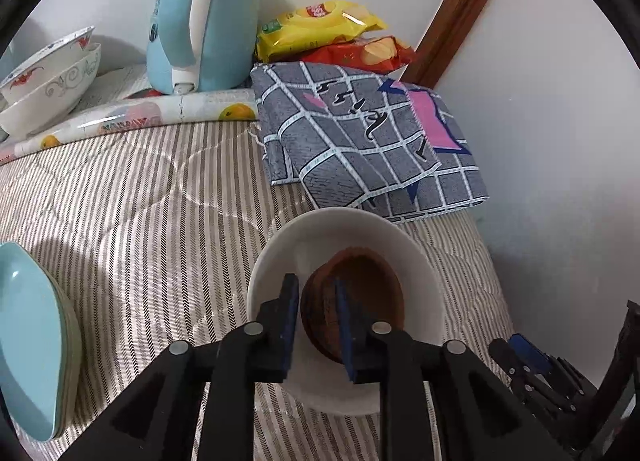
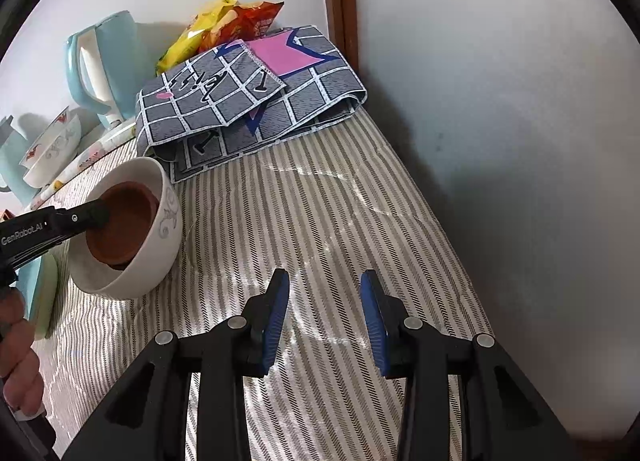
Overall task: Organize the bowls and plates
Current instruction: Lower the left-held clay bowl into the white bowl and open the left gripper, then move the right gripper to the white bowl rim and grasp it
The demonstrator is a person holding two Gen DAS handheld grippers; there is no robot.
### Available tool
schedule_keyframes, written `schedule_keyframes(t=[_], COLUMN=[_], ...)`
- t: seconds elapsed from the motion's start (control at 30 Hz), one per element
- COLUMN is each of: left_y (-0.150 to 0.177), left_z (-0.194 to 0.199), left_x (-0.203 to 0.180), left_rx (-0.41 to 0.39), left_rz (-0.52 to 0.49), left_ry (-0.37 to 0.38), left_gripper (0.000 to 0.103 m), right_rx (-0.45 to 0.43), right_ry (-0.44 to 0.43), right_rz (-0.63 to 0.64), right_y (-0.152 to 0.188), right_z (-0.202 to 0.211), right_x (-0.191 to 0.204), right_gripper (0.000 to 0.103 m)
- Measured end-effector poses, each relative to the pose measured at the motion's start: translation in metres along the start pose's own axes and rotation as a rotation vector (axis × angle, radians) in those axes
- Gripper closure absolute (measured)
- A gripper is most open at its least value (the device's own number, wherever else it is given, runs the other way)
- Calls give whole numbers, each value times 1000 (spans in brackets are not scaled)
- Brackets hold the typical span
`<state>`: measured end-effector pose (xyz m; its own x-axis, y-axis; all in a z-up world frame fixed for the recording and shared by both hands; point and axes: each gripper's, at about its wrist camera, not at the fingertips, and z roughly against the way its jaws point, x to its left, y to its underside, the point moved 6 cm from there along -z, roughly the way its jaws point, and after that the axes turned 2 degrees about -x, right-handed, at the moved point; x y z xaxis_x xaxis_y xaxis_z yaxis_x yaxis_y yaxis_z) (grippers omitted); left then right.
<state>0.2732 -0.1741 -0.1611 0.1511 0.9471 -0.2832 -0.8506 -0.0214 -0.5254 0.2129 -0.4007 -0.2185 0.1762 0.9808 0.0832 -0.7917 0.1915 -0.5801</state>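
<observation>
A white bowl stands on the striped cloth, and a smaller brown bowl sits inside it. My left gripper reaches into them from the near side. One finger is between the two bowls, the other is inside the brown one. Its pads stand a little apart from the brown rim, so it is open. My right gripper hovers open over bare striped cloth to the right of the bowls, with nothing between its fingers.
Stacked teal plates lie at the left edge. Two patterned bowls are nested at the far left beside a blue kettle. A folded grey checked cloth and snack bags lie at the back. A wall closes the right side.
</observation>
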Motion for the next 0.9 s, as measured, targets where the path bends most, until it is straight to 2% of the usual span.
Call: schedule_keyframes(t=[0.07, 0.4, 0.5, 0.63, 0.9], left_y=[1, 0, -1, 1, 5], left_z=[5, 31, 37, 42, 41], left_x=[0, 16, 26, 39, 62], left_rx=[-7, -53, -59, -50, -30], left_rz=[-7, -15, 0, 32, 46], left_ry=[-4, -56, -62, -44, -63], left_gripper=[77, 75, 70, 70, 70], right_rx=[-3, -6, -21, -36, -41], right_ry=[-3, -14, -14, -5, -11], right_rz=[9, 43, 52, 61, 66], right_y=[-2, -9, -14, -21, -24], right_z=[2, 8, 12, 16, 15], right_x=[5, 27, 33, 41, 52], right_gripper=[66, 65, 65, 65, 65])
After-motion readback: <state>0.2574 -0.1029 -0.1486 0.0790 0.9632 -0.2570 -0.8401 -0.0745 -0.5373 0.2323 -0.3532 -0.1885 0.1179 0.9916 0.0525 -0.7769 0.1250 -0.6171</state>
